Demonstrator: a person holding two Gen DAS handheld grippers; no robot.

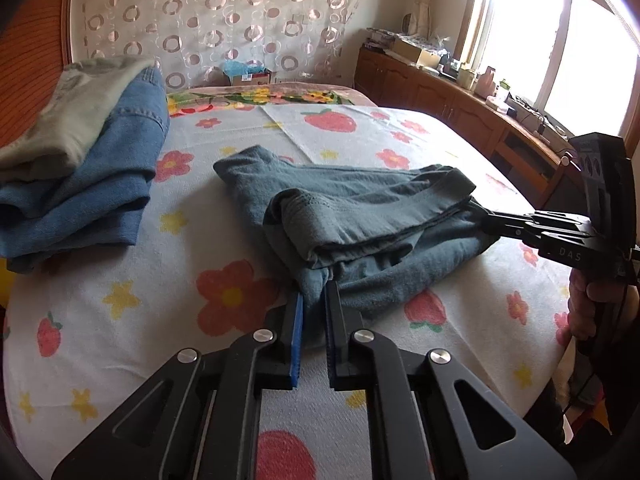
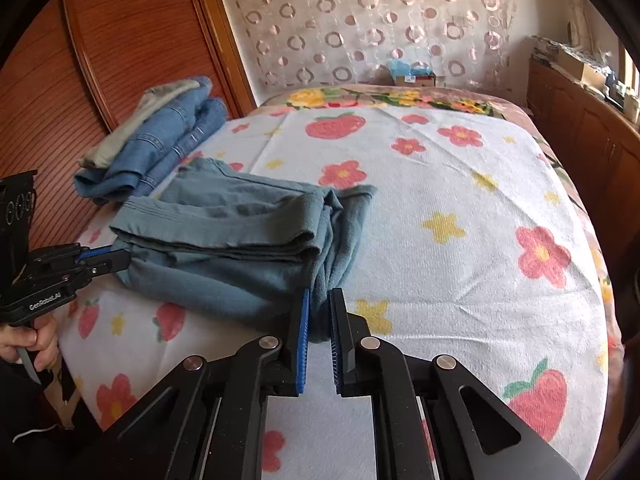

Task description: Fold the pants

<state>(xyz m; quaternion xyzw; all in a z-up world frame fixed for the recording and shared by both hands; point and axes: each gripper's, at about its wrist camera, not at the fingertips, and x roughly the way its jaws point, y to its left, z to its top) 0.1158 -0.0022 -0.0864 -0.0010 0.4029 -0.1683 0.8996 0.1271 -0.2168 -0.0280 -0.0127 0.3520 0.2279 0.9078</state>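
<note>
The teal pants (image 1: 360, 216) lie partly folded on the bed (image 1: 224, 216), near its front edge, several layers stacked with a cuff band on top. The left gripper (image 1: 314, 296) is clamped on a bunched corner at the near edge; the right gripper (image 2: 319, 304) is pinched on the opposite end of the same bundle. Neither bite looks deep, and each probably catches only some of the layers. If both lift now, the loose upper layers could slide off and undo the fold. Uneven pulling would skew the edges, and a thin pinch may slip out. Just beside the pants sits a stack of folded jeans (image 1: 100, 176), which a wide swing toward it could knock.
</note>
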